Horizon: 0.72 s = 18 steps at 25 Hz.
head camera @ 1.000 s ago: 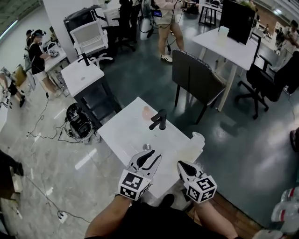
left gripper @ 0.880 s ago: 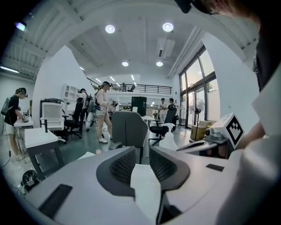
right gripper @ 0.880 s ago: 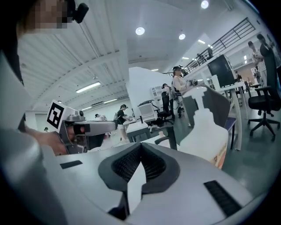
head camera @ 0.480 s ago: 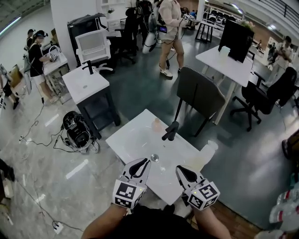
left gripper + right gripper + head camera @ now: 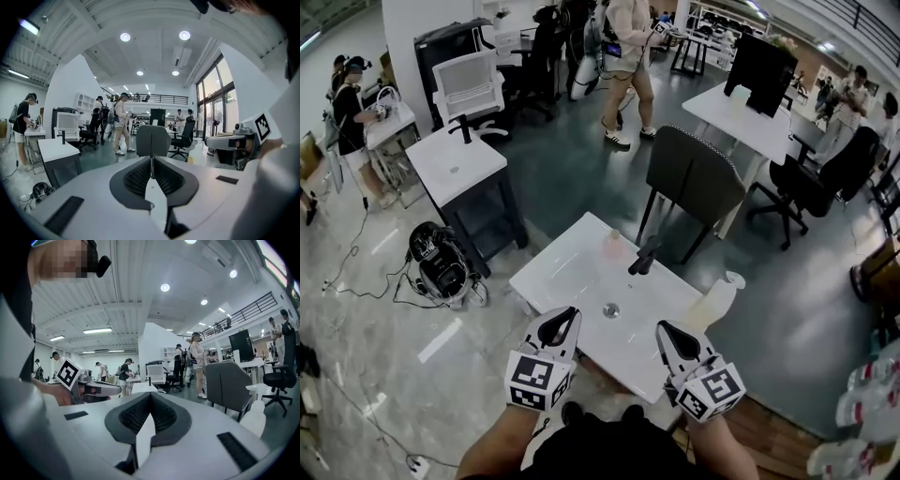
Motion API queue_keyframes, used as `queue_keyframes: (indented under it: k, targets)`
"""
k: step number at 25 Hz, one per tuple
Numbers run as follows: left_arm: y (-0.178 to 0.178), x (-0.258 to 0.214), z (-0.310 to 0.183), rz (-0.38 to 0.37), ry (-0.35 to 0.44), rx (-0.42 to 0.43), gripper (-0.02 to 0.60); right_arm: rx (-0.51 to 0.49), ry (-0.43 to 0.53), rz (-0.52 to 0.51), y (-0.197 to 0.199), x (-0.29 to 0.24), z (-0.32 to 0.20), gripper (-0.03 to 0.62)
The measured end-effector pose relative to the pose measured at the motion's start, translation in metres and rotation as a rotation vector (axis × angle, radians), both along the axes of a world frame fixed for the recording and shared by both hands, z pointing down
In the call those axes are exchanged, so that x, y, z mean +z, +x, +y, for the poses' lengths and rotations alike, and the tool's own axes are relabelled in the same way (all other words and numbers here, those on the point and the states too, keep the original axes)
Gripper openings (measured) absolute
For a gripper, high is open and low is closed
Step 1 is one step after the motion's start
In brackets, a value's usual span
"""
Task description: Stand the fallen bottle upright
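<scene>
A translucent pale bottle (image 5: 716, 300) stands upright at the right corner of the white table (image 5: 572, 277). It also shows in the left gripper view (image 5: 197, 154) and the right gripper view (image 5: 255, 416). My left gripper (image 5: 568, 317) hangs just off the table's near edge, its jaws closing, tips nearly together with nothing between them (image 5: 151, 161). My right gripper (image 5: 665, 329) is held beside it, shut and empty (image 5: 150, 397). Both grippers are well short of the bottle and touch nothing.
On the table are a black tap-like fixture (image 5: 645, 253), a pinkish object (image 5: 612, 246) and a small round metal piece (image 5: 610, 309). A grey chair (image 5: 694, 178) stands behind the table. A second white desk (image 5: 455, 159), a bag (image 5: 436, 267) on the floor and several people are farther off.
Both grippers have drawn back from over the table toward my body. The left jaws went from open to nearly closed. The bottle has stayed at the table's right corner.
</scene>
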State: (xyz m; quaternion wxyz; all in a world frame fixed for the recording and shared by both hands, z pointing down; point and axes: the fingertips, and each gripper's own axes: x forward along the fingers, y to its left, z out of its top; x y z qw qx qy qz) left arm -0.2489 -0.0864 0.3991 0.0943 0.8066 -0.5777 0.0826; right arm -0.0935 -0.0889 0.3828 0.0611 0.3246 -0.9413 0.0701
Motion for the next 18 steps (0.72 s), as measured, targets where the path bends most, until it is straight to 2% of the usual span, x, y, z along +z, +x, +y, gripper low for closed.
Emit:
queue_keyframes:
  k: [3,8,14,18]
  targets:
    - [0.007,-0.009,-0.001,-0.025,0.010,0.002,0.034,0.015,-0.003,-0.001,0.015,-0.002,0.001,0.011]
    - [0.033,-0.013,-0.007,-0.002,0.020,-0.014,0.034,0.026,-0.023,0.000,0.049,0.002,0.000,0.011]
    - [0.060,0.004,-0.019,0.023,-0.032,-0.009,0.034,0.055,-0.028,0.004,0.085,0.013,-0.004,0.011]
    - [0.076,0.005,-0.031,0.009,-0.031,0.006,0.034,0.091,-0.044,0.002,0.106,0.023,-0.009,0.011]
